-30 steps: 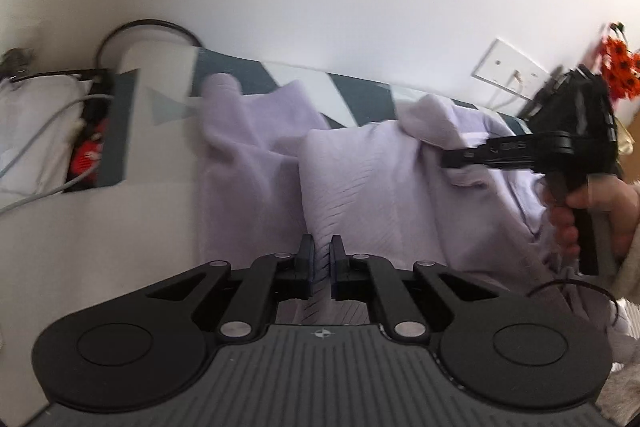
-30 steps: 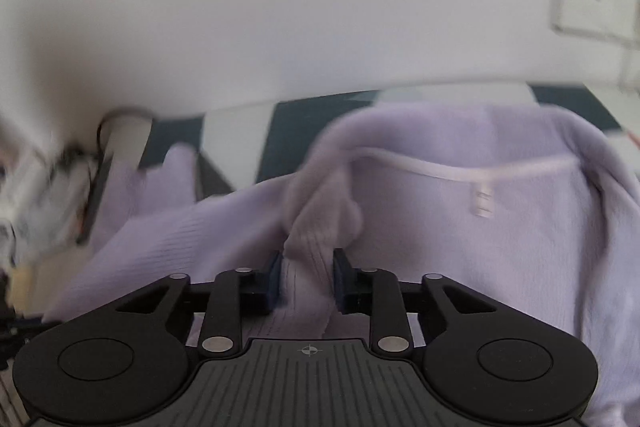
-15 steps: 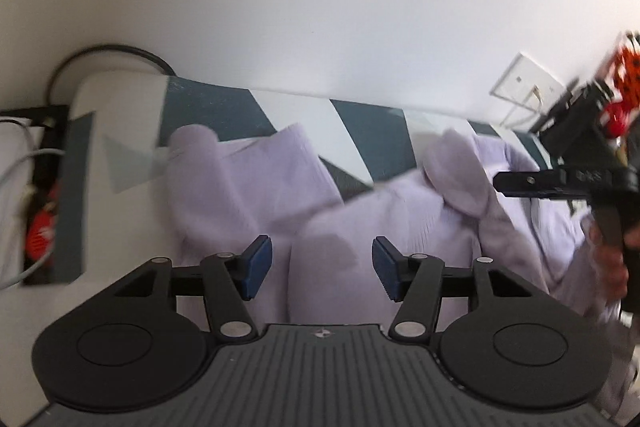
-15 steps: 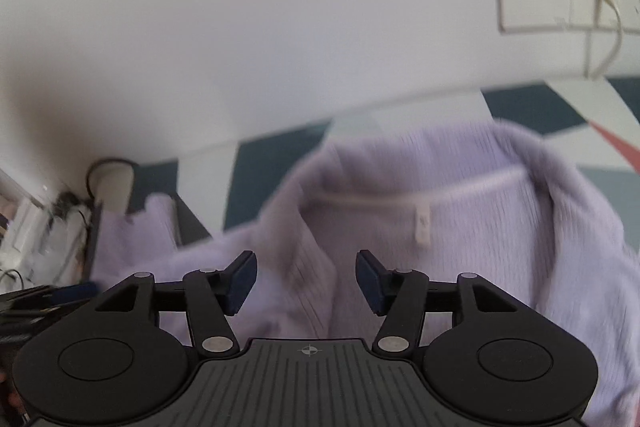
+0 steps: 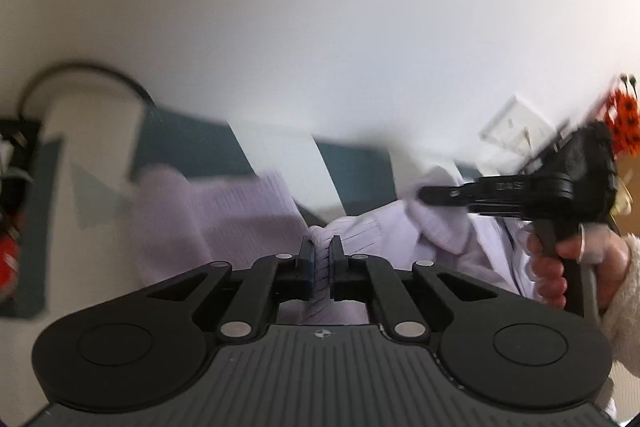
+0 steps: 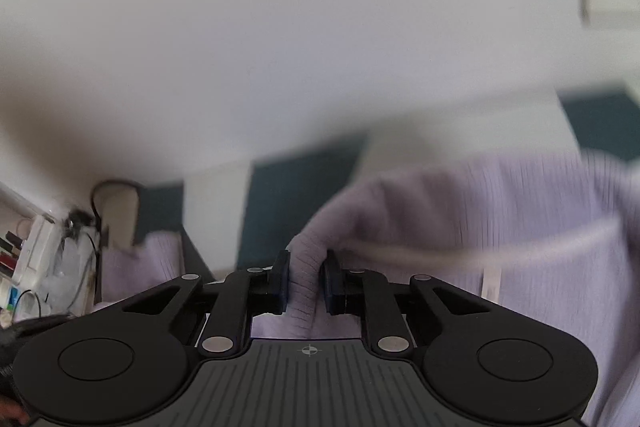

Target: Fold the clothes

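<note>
A lilac ribbed knit garment (image 5: 240,211) lies crumpled on a surface patterned in dark teal and white (image 5: 192,143). My left gripper (image 5: 321,251) is shut on a pinched fold of this knit. In the right wrist view the same garment (image 6: 500,211) bulges up, with its white neck tape and label (image 6: 490,279) showing. My right gripper (image 6: 305,269) has its jaws closing on a ribbed fold, and the pads press against it. From the left wrist view the right gripper (image 5: 424,193) comes in from the right, held by a hand (image 5: 560,263), its tips in the knit.
A white wall (image 5: 320,27) rises close behind the surface, with a white socket plate (image 5: 512,131). Orange flowers (image 5: 624,119) stand at the far right. Cables and clutter (image 6: 52,259) sit at the left end, beside a looping black cable (image 5: 88,75).
Both grippers opened half a second ago and have since come together on new folds of the lilac knit. The right gripper also shifted sideways along the garment.
</note>
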### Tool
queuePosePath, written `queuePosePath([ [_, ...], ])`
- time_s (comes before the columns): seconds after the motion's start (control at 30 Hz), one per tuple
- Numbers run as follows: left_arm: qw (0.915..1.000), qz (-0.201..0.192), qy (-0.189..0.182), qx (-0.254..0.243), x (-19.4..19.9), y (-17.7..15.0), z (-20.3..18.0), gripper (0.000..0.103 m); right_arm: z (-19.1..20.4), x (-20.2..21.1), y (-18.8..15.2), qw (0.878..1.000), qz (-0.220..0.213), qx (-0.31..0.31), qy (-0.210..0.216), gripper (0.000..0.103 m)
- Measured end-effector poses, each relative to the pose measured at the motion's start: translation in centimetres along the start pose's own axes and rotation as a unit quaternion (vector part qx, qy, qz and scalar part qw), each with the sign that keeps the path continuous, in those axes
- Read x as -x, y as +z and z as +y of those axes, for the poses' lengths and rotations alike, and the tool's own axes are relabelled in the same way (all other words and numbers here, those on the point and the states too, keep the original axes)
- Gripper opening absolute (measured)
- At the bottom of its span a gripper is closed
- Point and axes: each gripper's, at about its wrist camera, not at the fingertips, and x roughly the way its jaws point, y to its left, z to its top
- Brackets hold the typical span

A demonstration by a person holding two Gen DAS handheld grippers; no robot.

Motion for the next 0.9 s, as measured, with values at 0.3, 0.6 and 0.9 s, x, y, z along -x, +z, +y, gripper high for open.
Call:
queuePosePath([
  [0.3,0.9991,0.02,0.038,-0.001,-3.2,-1.2,1.4,0.007,-2.2,-2.5,0.0,0.999,-0.018,0.026,0.011,0.014],
  [0.6,0.998,0.034,0.047,-0.025,-3.6,-0.5,0.8,0.014,-0.9,4.3,-1.5,0.999,-0.005,0.03,-0.03,0.058],
  [0.9,0.9977,0.03,0.053,-0.031,-3.7,-0.7,0.5,0.014,5.6,10.0,-7.7,0.993,0.022,0.115,-0.027,0.045],
])
